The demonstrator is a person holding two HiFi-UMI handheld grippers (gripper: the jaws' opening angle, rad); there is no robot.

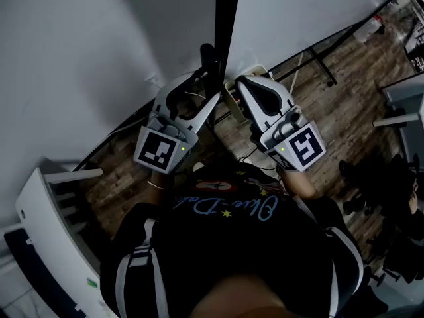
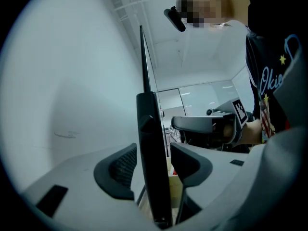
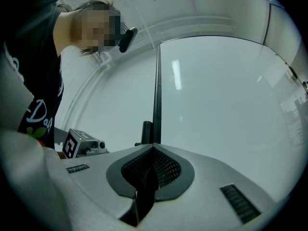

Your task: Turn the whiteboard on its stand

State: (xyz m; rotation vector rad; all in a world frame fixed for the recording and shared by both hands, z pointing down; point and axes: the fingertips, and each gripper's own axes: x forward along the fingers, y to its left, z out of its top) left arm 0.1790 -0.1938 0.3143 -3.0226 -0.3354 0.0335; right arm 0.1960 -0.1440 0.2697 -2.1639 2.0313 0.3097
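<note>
The whiteboard stands edge-on to me in the head view, its black frame edge (image 1: 225, 25) running up between two white faces (image 1: 79, 58). My left gripper (image 1: 199, 85) reaches that edge from the left. In the left gripper view it (image 2: 154, 160) is open: the black frame bar (image 2: 151, 129) stands between the pads (image 2: 120, 170) with a gap on each side. My right gripper (image 1: 248, 85) meets the edge from the right. The right gripper view has it (image 3: 150, 170) shut on the thin black frame edge (image 3: 156, 95), beside the white board face (image 3: 221, 105).
A white rack (image 1: 40, 204) stands at the lower left on the wooden floor (image 1: 344, 71). The stand's black legs (image 1: 321, 55) run across the floor behind the board. Dark chairs (image 1: 397, 177) crowd the right side. A pale box (image 1: 235, 101) sits below the grippers.
</note>
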